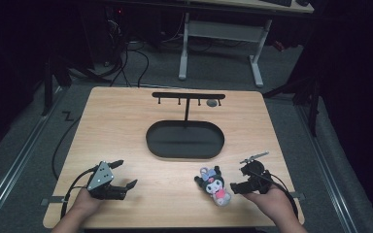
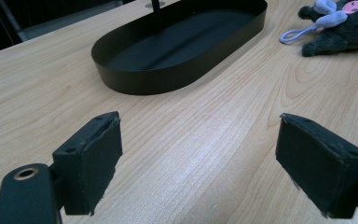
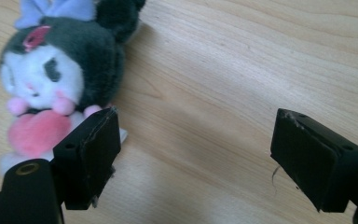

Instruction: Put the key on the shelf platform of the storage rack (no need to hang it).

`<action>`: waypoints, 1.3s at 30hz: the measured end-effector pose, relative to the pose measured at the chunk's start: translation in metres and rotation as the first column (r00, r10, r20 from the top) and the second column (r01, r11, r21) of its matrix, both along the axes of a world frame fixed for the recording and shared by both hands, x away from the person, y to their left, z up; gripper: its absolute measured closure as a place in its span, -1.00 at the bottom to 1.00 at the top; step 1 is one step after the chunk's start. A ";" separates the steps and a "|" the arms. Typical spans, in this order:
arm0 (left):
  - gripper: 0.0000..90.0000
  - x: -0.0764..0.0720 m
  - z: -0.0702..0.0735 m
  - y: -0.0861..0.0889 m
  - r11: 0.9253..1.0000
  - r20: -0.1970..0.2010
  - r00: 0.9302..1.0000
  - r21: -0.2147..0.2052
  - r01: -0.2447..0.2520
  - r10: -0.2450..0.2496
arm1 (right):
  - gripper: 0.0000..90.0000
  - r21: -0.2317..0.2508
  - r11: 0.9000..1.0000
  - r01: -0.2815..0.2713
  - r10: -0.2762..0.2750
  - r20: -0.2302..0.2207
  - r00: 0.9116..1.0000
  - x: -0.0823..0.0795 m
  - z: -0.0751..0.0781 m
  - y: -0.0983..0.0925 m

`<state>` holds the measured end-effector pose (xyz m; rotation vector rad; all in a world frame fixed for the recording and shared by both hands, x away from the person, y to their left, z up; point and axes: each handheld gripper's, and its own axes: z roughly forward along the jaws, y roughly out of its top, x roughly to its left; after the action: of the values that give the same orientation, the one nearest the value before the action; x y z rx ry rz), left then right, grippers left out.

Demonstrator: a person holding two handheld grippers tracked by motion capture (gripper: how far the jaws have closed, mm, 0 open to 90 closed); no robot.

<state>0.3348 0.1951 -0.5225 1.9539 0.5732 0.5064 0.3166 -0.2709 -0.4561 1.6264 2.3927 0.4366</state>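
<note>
A small plush toy (image 1: pixel 215 186) with a black hood, white face and pink heart lies on the wooden table near the front right; a lilac loop (image 2: pixel 297 33) hangs from its head. My right gripper (image 1: pixel 239 177) sits just right of it, open, its left pad beside the plush (image 3: pixel 51 84) with bare wood between the jaws. At the front left my left gripper (image 1: pixel 125 174) is open too, nothing between its pads, pointing toward the black oval tray (image 1: pixel 184 139). The tray (image 2: pixel 177 46) is empty.
A black T-shaped hook stand (image 1: pixel 188 98) rises from the tray's far side, with a small grey object (image 1: pixel 212 103) at one hook. Cables trail from both grippers. A white desk frame (image 1: pixel 221 43) stands on the floor beyond the table (image 1: pixel 126 121).
</note>
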 end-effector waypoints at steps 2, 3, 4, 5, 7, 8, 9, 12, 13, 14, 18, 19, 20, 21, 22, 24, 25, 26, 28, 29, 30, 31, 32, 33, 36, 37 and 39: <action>-0.66 0.000 0.000 0.000 1.000 0.000 1.000 0.000 0.000 0.000 | -0.65 0.002 1.000 -0.010 0.010 0.005 1.000 -0.002 0.003 0.002; -0.66 0.000 0.000 0.000 1.000 0.001 1.000 0.000 0.001 -0.001 | -0.65 0.010 1.000 -0.017 0.017 0.005 1.000 -0.004 0.006 0.006; -0.66 0.000 0.000 0.000 1.000 0.000 1.000 0.001 0.000 0.000 | -0.66 0.012 1.000 -0.028 0.028 0.007 1.000 -0.005 0.007 0.008; -0.66 0.000 0.000 0.000 1.000 0.000 1.000 0.001 0.000 0.000 | -0.66 0.012 1.000 -0.028 0.028 0.007 1.000 -0.005 0.007 0.008; -0.66 0.000 0.000 0.000 1.000 0.000 1.000 0.001 0.000 0.000 | -0.66 0.009 0.999 -0.040 0.040 0.005 0.999 -0.008 0.010 0.014; -0.66 0.000 0.000 0.000 1.000 0.001 1.000 0.001 0.001 -0.001 | -0.67 0.008 0.999 -0.045 0.045 0.001 0.999 -0.008 0.010 0.015; -0.66 0.000 0.000 0.000 1.000 0.001 1.000 0.001 0.001 -0.001 | -0.67 0.008 0.999 -0.047 0.047 0.001 0.999 -0.009 0.011 0.017; -0.66 0.000 0.000 0.000 1.000 -0.001 1.000 0.000 0.001 -0.001 | -0.67 0.015 0.998 -0.062 0.062 0.004 0.998 -0.011 0.012 0.022; -0.66 0.000 0.000 0.000 1.000 -0.001 1.000 0.000 0.001 -0.001 | -0.67 0.015 0.998 -0.062 0.062 0.004 0.998 -0.011 0.012 0.022; -0.66 0.000 0.000 0.000 1.000 -0.002 1.000 0.000 0.001 -0.001 | -0.67 0.019 0.998 -0.067 0.067 0.003 0.998 -0.011 0.012 0.024; -0.66 0.000 0.000 0.000 1.000 -0.001 1.000 0.000 0.002 -0.002 | -0.67 0.025 0.995 -0.092 0.092 -0.002 0.996 -0.015 0.008 0.034; -0.66 0.000 0.000 0.000 1.000 -0.001 1.000 0.000 0.002 -0.002 | -0.67 0.025 0.995 -0.092 0.092 -0.002 0.996 -0.015 0.008 0.034; -0.66 0.000 0.000 0.000 1.000 -0.002 1.000 0.000 0.002 -0.002 | -0.67 0.029 0.995 -0.096 0.096 -0.007 0.995 -0.016 0.007 0.036; -0.66 0.000 0.000 0.000 1.000 -0.001 1.000 0.000 0.001 -0.001 | -0.67 0.034 0.994 -0.099 0.099 -0.005 0.995 -0.017 0.006 0.038; -0.66 0.000 0.000 0.000 1.000 -0.001 1.000 0.000 0.001 -0.001 | -0.67 0.027 0.993 -0.112 0.112 -0.005 0.994 -0.017 0.005 0.039; -0.66 0.000 0.000 0.000 1.000 -0.001 1.000 0.000 0.002 -0.002 | -0.67 0.032 0.991 -0.126 0.126 -0.010 0.992 -0.019 0.003 0.045; -0.66 0.000 0.000 0.000 1.000 -0.001 1.000 0.000 0.002 -0.002 | -0.67 0.034 0.991 -0.129 0.129 -0.011 0.992 -0.020 0.002 0.047; -0.66 0.000 0.000 0.000 1.000 -0.001 1.000 0.000 0.001 -0.001 | -0.67 0.027 0.991 -0.132 0.132 -0.010 0.991 -0.020 0.002 0.049; -0.66 0.000 0.000 0.000 1.000 -0.002 1.000 -0.001 0.001 -0.001 | -0.68 0.022 0.990 -0.137 0.138 -0.011 0.990 -0.021 0.001 0.052; -0.66 0.000 0.000 0.000 1.000 -0.002 1.000 0.000 0.001 -0.001 | -0.68 0.019 0.990 -0.137 0.137 -0.009 0.991 -0.022 0.000 0.053; -0.66 0.000 0.000 0.000 1.000 -0.002 1.000 -0.001 0.002 -0.002 | -0.68 0.021 0.991 -0.136 0.136 -0.008 0.991 -0.022 -0.002 0.054; -0.66 0.000 0.000 0.000 1.000 -0.002 1.000 -0.001 0.002 -0.002 | -0.68 0.020 0.991 -0.135 0.135 -0.010 0.991 -0.023 -0.003 0.054; -0.66 0.000 0.000 0.000 1.000 -0.002 1.000 -0.001 0.002 -0.002 | -0.68 0.019 0.990 -0.137 0.137 -0.012 0.991 -0.023 -0.004 0.055; -0.66 0.000 0.000 0.000 1.000 -0.002 1.000 -0.001 0.002 -0.002 | -0.68 0.019 0.990 -0.137 0.137 -0.012 0.991 -0.023 -0.004 0.055; -0.66 0.000 0.000 0.000 1.000 -0.003 1.000 -0.002 0.002 -0.002 | -0.69 0.018 0.990 -0.142 0.142 -0.019 0.990 -0.026 -0.010 0.057; -0.66 0.000 0.000 0.000 1.000 -0.003 1.000 -0.002 0.002 -0.002 | -0.69 0.021 0.990 -0.140 0.141 -0.021 0.990 -0.027 -0.013 0.058; -0.66 0.000 0.000 0.000 1.000 -0.002 1.000 0.000 0.002 -0.002 | -0.69 0.014 0.989 -0.145 0.145 -0.026 0.989 -0.029 -0.019 0.058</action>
<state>0.3352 0.1950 -0.5225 1.9546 0.5722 0.5034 0.2877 -0.2128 -0.4755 1.4777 2.5438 0.4573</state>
